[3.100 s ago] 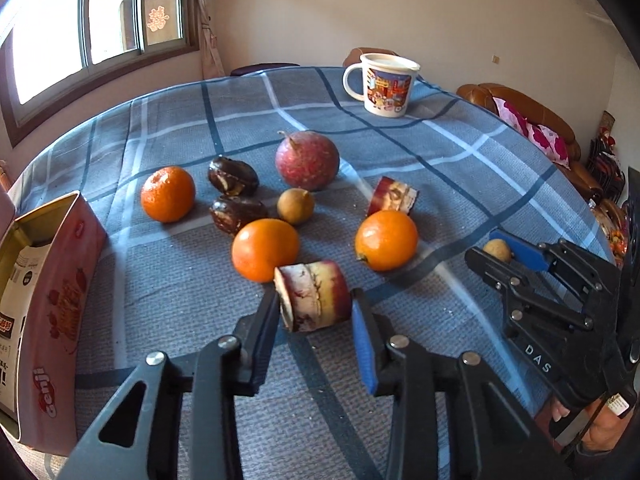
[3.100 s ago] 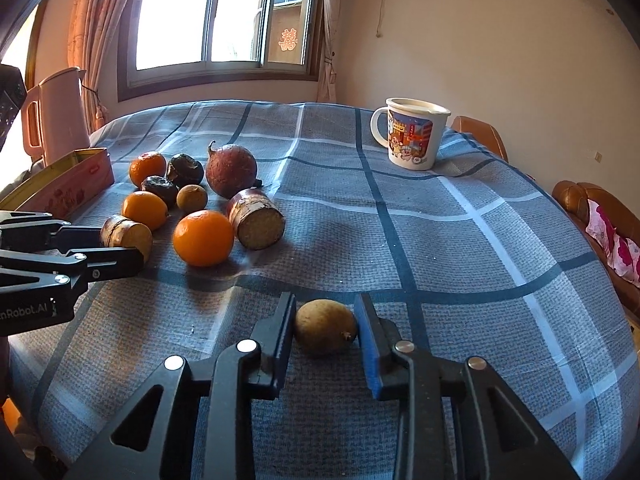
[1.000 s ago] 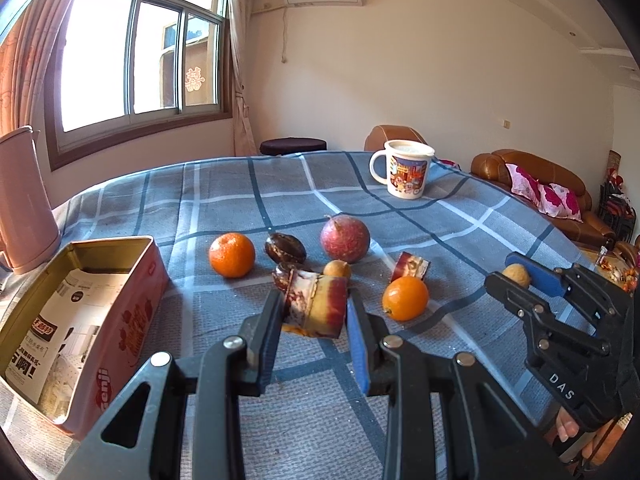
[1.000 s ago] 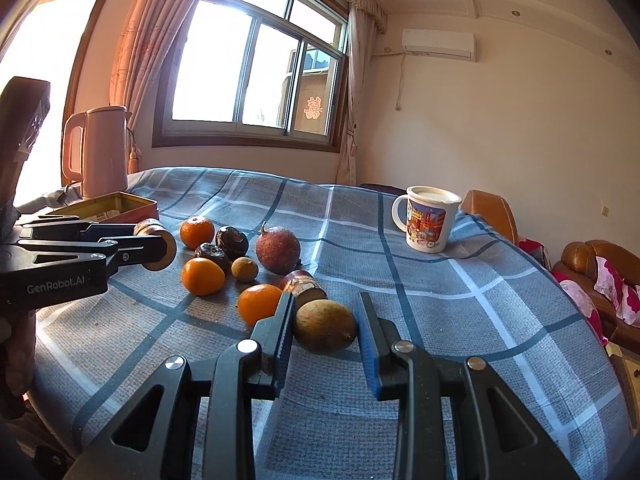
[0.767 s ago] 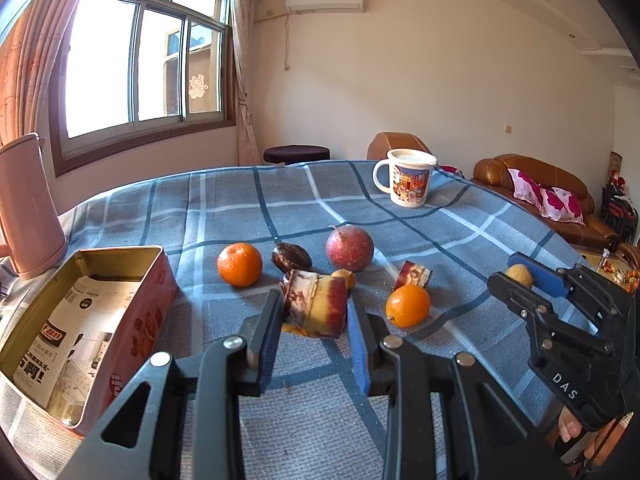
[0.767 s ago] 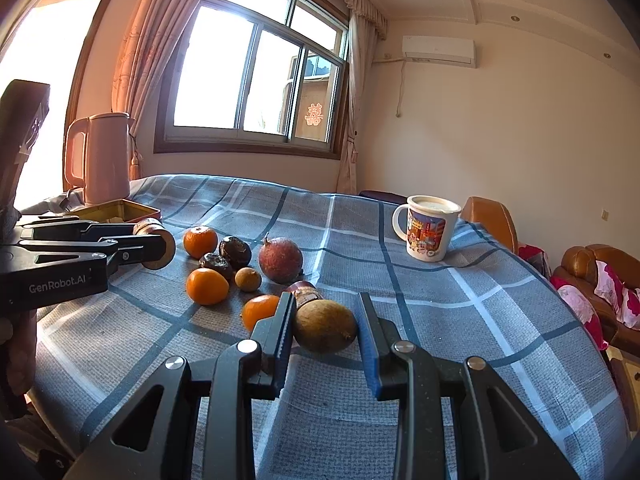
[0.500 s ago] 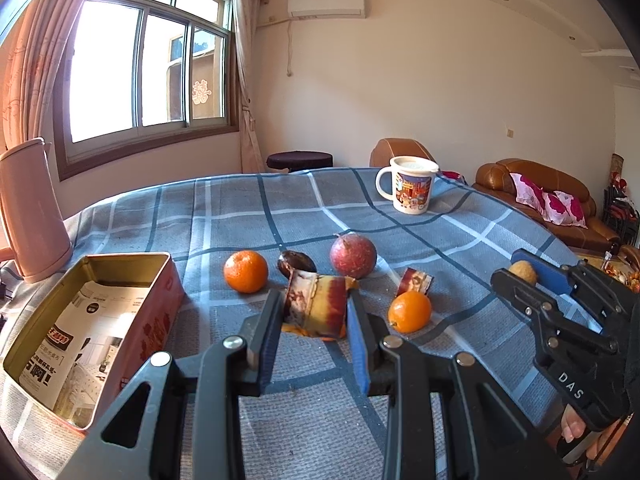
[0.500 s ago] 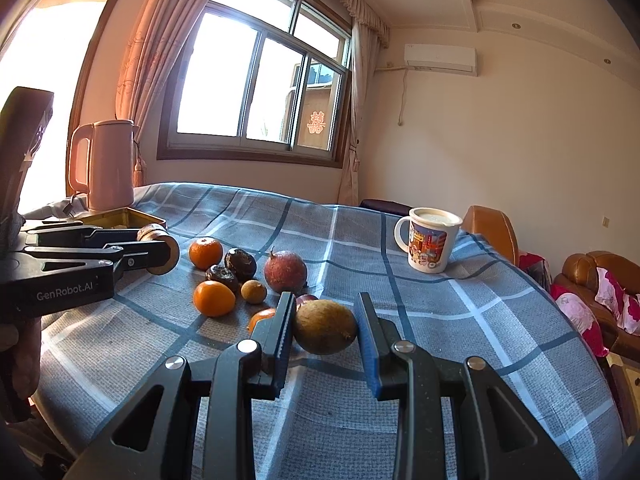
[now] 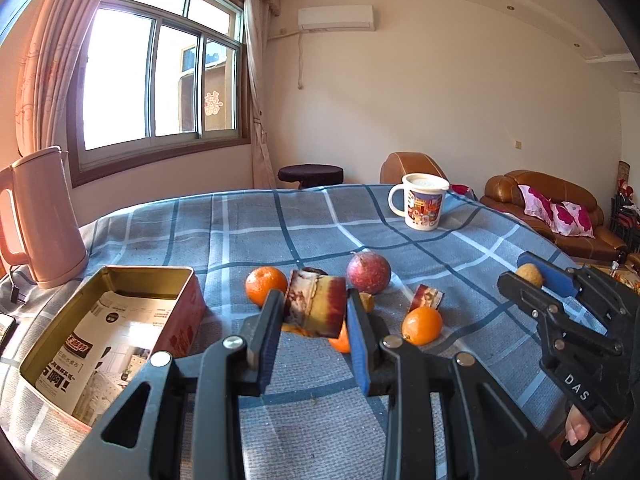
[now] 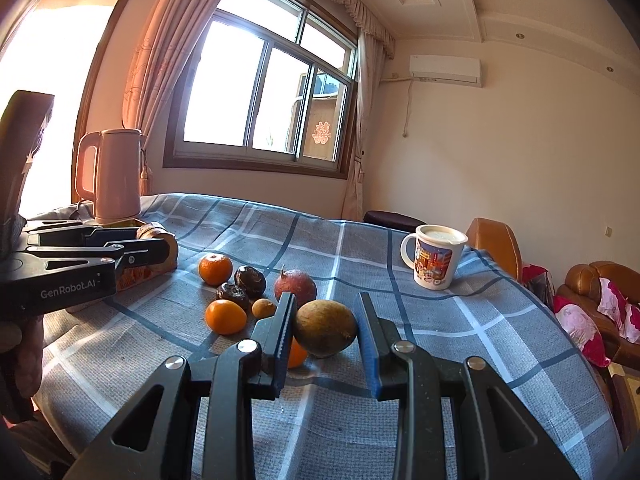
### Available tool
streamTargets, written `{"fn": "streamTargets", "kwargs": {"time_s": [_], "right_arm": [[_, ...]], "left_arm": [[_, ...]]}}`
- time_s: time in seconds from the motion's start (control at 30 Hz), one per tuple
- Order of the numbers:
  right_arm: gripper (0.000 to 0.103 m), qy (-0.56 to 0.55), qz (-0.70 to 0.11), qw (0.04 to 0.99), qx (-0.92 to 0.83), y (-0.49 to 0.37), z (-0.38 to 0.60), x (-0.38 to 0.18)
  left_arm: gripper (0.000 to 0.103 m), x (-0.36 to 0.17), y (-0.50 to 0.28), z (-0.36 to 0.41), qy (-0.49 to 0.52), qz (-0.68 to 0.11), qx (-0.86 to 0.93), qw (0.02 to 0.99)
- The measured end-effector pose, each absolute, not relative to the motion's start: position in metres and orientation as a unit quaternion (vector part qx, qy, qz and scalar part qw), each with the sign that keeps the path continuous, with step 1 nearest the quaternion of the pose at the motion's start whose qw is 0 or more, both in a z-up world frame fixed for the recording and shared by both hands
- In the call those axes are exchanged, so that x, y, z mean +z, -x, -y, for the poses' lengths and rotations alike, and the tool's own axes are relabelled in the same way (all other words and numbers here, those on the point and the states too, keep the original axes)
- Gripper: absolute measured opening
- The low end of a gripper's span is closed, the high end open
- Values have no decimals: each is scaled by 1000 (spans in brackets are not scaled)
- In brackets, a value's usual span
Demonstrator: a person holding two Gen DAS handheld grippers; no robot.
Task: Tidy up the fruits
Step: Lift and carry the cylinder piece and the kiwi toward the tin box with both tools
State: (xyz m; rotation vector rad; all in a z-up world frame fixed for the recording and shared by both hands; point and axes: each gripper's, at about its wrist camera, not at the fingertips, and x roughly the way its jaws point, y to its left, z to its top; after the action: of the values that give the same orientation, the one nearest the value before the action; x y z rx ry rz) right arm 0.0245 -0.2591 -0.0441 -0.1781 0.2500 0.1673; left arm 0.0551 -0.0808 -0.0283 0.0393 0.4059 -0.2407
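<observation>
My left gripper (image 9: 314, 330) is shut on a short piece of sugarcane (image 9: 316, 305) with a purple-and-yellow rind, held above the checked tablecloth. My right gripper (image 10: 325, 334) is shut on a brown oval fruit (image 10: 325, 328), also lifted; it shows at the right of the left wrist view (image 9: 529, 276). On the cloth lie several fruits: oranges (image 9: 422, 325) (image 10: 215, 268) (image 10: 225, 316), a red passion fruit (image 9: 368, 273), two dark wrinkled fruits (image 10: 250, 281), a small brown fruit (image 10: 264, 308) and another sugarcane piece (image 9: 427, 298). An open red tin (image 9: 120, 332) lined with newspaper sits at the left.
A printed mug (image 9: 423, 207) stands at the far side of the table. A pink kettle (image 9: 38, 216) stands at the far left beside the tin. Brown sofas (image 9: 560, 216) and a dark stool (image 9: 310, 174) lie beyond the table edge.
Both grippers have risen and pulled back from the fruit pile with their loads. The left view has swung left, bringing more of the tin and the kettle into sight.
</observation>
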Motion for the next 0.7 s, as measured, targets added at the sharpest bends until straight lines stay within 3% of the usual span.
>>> {"fn": "streamTargets", "kwargs": {"time_s": [0.7], "right_arm": [[32,85,-97,987,96,-23,247,-31]], "left_arm": [[33,-16,-44,70,-25,-167,-90,982]]}}
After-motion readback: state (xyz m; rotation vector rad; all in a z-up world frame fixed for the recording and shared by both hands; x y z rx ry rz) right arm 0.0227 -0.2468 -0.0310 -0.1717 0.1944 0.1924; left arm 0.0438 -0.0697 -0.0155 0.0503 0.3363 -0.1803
